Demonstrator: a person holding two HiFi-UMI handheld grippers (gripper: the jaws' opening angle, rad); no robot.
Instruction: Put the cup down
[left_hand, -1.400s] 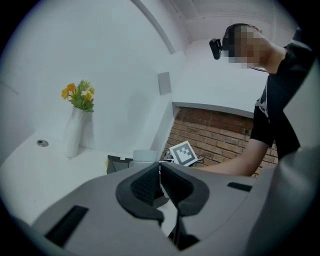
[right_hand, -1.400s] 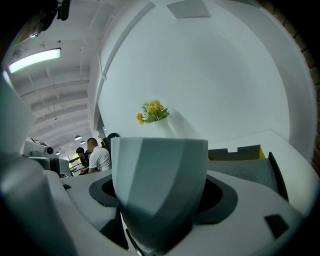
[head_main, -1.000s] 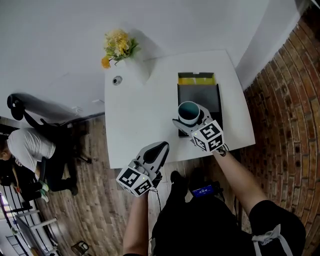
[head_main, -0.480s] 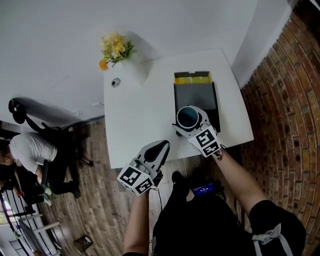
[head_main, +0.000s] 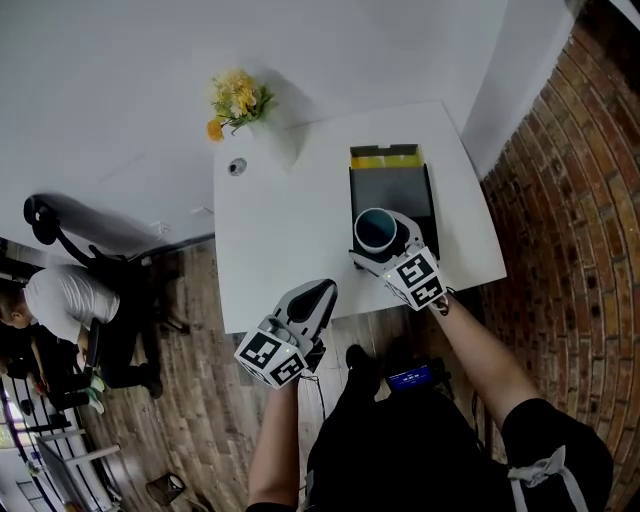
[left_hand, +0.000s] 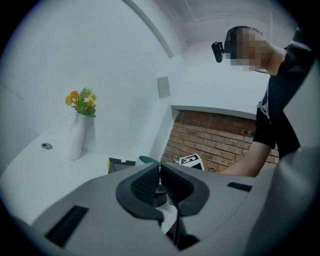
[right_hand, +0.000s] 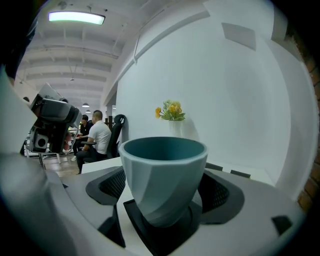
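Cup (right_hand: 164, 170) rests on its black coaster (right_hand: 150, 227), right gripper (head_main: 381, 240) jaws just opening off it, left gripper (left_hand: 160, 182) clenched empty; next, back straight out.

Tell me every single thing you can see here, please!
cup: one, teal, upright on the coaster
coaster: one, black, square, under the cup
box: one, black with a yellow far end, behind the cup
vase: one, white, table's far corner
flowers: one bunch, yellow and orange, in the vase
round fitting: one, silvery, beside the vase
table: one, white
brick wall: one, red-brown, right
office chair: one, black, left
seated people: at least two, one in white, by the chair
left gripper: grey, jaws together, empty
right gripper: grey, jaws just opened, cup between them, pads off it
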